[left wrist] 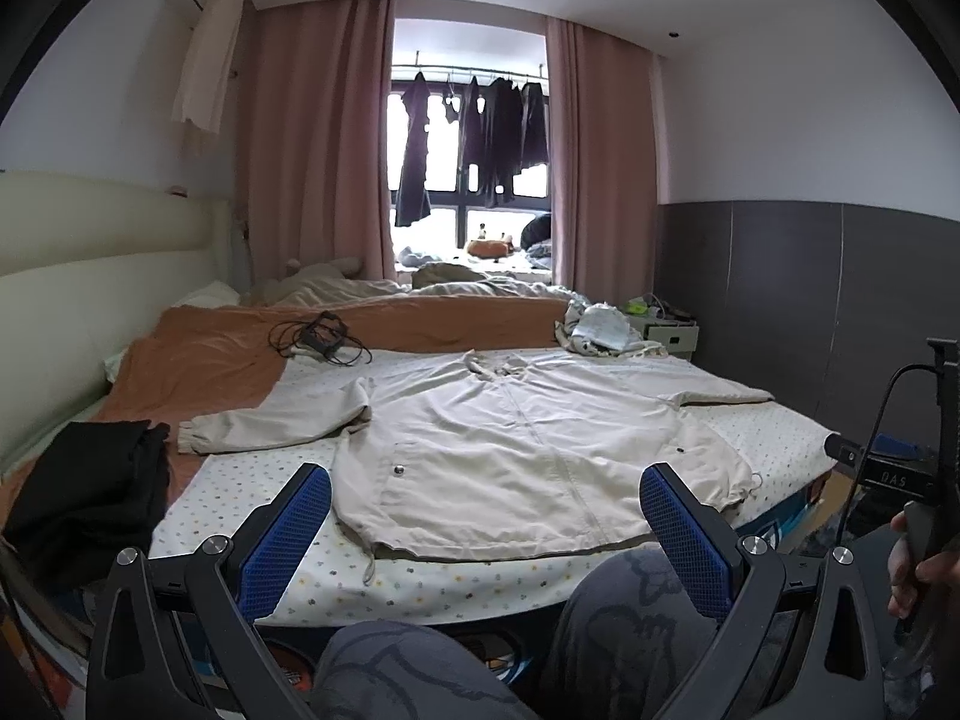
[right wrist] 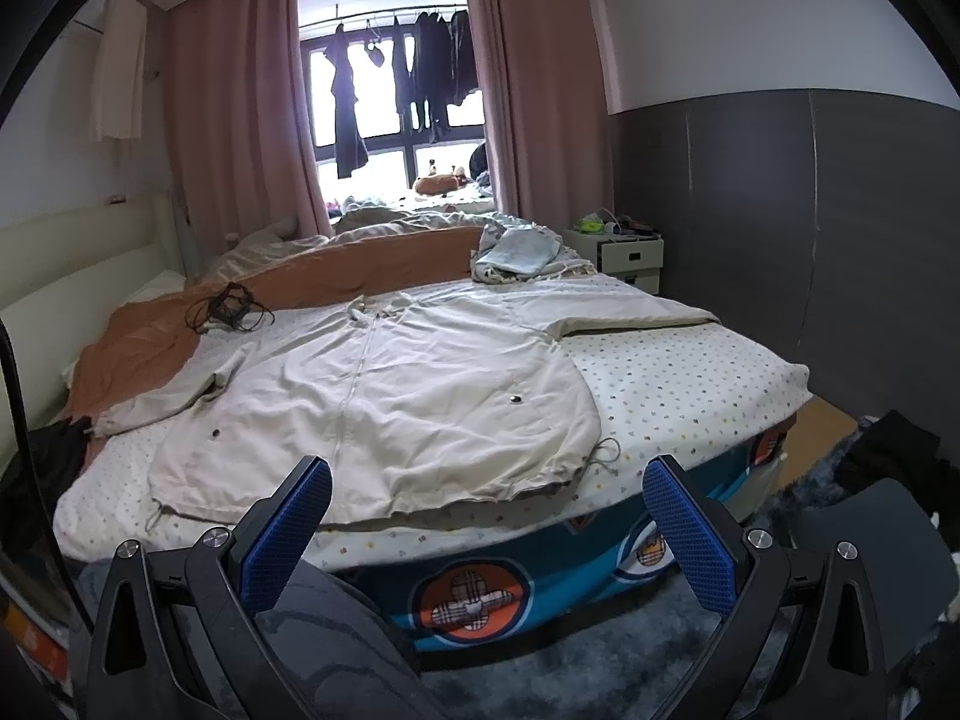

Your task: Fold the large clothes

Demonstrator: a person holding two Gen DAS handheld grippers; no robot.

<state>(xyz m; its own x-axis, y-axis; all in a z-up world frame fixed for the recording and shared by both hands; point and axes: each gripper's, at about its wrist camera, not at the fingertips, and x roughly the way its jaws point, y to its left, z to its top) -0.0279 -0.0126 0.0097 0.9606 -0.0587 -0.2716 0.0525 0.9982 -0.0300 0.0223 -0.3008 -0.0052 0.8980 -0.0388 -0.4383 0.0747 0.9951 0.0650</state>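
Pink curtains [left wrist: 300, 138] frame the window beyond the bed [right wrist: 690, 372], where my cream jacket [left wrist: 510, 438] lies flat, front up, zipped, sleeves spread to both sides, hem toward me. I hold the left claw [left wrist: 486, 516] spread wide just short of the hem; the right claw [right wrist: 487, 510] is spread too, empty, near the bed's edge.
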